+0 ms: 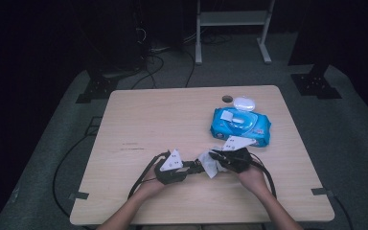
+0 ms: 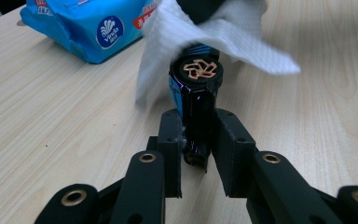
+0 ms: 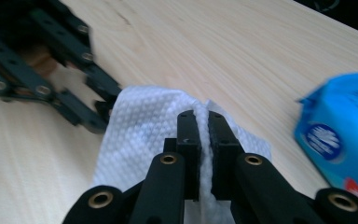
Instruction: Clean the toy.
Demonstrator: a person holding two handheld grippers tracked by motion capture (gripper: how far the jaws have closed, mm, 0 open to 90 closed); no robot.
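My left gripper (image 2: 197, 117) is shut on a small dark cylinder (image 2: 196, 79) with blue sides and a gold pattern on its end face. It holds the cylinder just above the wooden table (image 2: 51, 121). My right gripper (image 3: 203, 117) is shut on a white textured wipe (image 3: 144, 126). The wipe (image 2: 214, 32) drapes over the far side of the cylinder. In the high view the left gripper (image 1: 195, 167) and right gripper (image 1: 214, 156) meet tip to tip near the table's front, with the wipe (image 1: 208, 164) between them.
A blue pack of wet wipes (image 1: 240, 125) lies behind the right gripper, with a white lid (image 1: 244, 103) and a round hole in the table (image 1: 227, 99) beyond it. Cables trail from both grippers toward the front edge. The left half of the table (image 1: 139, 120) is bare wood.
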